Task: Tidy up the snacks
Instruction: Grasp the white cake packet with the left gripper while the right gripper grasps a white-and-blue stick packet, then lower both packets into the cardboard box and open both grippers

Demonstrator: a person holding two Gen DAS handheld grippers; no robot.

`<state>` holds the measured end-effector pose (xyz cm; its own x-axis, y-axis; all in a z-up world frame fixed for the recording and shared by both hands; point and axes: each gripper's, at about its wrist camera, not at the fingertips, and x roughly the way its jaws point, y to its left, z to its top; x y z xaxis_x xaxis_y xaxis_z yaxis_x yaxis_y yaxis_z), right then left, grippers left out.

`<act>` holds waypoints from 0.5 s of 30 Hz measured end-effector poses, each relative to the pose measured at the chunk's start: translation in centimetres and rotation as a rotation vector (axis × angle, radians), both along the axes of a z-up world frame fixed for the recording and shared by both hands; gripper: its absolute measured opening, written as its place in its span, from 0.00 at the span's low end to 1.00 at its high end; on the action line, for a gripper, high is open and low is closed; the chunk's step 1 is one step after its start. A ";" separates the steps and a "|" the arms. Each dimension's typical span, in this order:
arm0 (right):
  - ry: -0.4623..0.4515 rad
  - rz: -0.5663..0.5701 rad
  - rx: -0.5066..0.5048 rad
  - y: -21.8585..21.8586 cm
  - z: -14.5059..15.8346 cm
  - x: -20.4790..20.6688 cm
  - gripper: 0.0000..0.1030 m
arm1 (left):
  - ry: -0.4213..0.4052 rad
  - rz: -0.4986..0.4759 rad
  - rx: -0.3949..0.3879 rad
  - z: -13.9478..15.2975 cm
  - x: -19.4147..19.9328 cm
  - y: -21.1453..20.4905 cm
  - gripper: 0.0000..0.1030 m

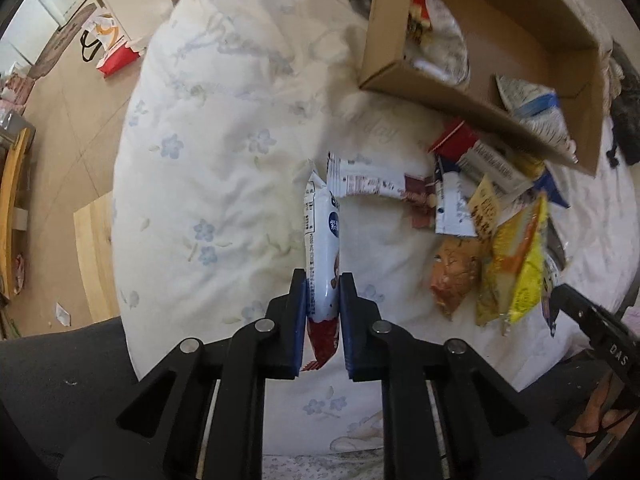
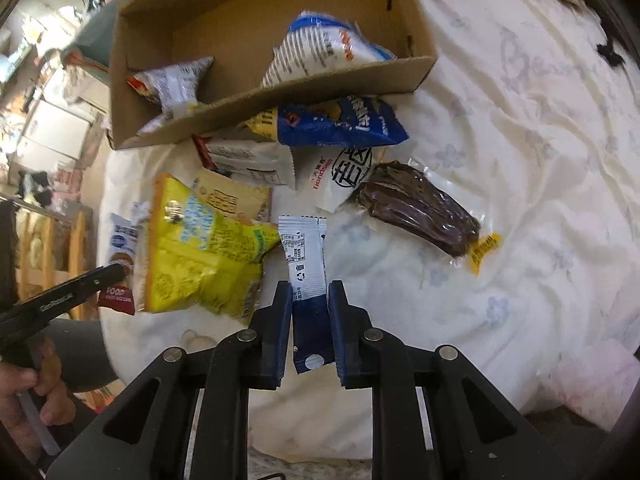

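Snack bar [image 1: 322, 248] lengthwise between left gripper [image 1: 323, 292] jaws, pointing away.

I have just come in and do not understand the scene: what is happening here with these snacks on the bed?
A person is sorting snacks on a bed with two handheld grippers. The left gripper is shut on a white and red snack packet. The right gripper is shut on a white and dark blue stick packet. Two packets already lie in the cardboard box; a pile of other snacks, among them a yellow bag, waits on the floral quilt.
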<state>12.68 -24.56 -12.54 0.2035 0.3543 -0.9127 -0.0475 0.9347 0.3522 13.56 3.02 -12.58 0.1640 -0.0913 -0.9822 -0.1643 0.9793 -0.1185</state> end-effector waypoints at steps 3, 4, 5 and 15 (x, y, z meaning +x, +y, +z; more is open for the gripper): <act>-0.033 -0.015 0.055 -1.3 1.0 -1.0 0.19 | -0.009 0.010 -0.034 0.6 -0.6 0.4 0.12; -0.044 -0.019 0.074 -1.5 1.4 -1.2 0.19 | -0.019 0.014 -0.045 1.0 -0.8 0.4 0.12; -0.059 -0.025 0.105 -1.6 2.0 -1.4 0.19 | -0.031 0.017 -0.054 1.4 -1.0 0.5 0.12; -0.265 -0.040 0.234 -1.4 6.7 -0.8 0.19 | -0.370 -0.024 -0.051 9.3 -3.1 0.4 0.12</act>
<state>11.87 -25.97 -5.83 0.4403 0.5348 -0.7212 -0.1308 0.8329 0.5378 10.43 3.38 -3.29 0.5047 -0.1465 -0.8508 -0.0781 0.9737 -0.2140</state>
